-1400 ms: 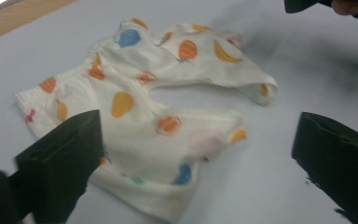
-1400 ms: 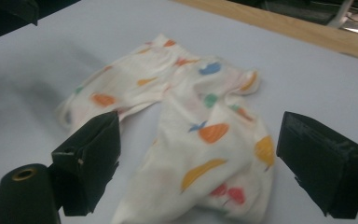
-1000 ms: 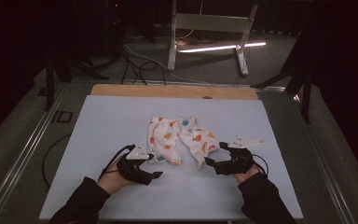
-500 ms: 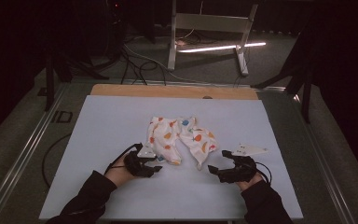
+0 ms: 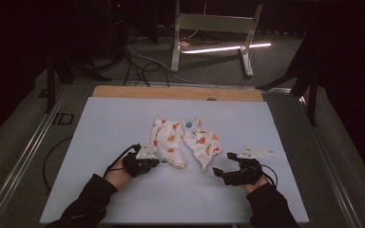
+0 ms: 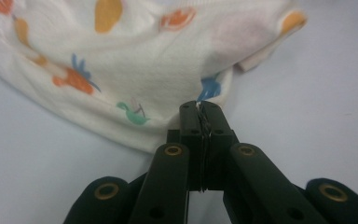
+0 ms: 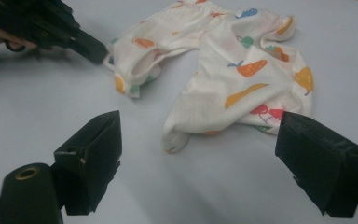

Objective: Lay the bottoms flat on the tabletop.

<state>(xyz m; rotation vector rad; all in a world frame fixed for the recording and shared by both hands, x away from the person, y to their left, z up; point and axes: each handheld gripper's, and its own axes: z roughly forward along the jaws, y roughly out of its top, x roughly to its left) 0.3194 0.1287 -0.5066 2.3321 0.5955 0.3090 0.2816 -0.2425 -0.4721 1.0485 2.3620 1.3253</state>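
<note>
A small white garment printed with coloured fruit lies crumpled at the table's middle, its two legs pointing toward me. My left gripper sits at the end of the garment's left leg; in the left gripper view its jaws are pressed together on the hem of the cloth. My right gripper rests just short of the other leg. In the right gripper view its jaws stand wide apart, with the leg end of the garment lying a little ahead between them. The left gripper touches the far cuff there.
A pale sheet covers the table, with a wooden strip along the far edge. Beyond it on the floor stand a metal frame, a lit light bar and loose cables.
My left gripper has moved forward to the garment's left leg end. My right gripper has slid slightly back toward the near edge.
</note>
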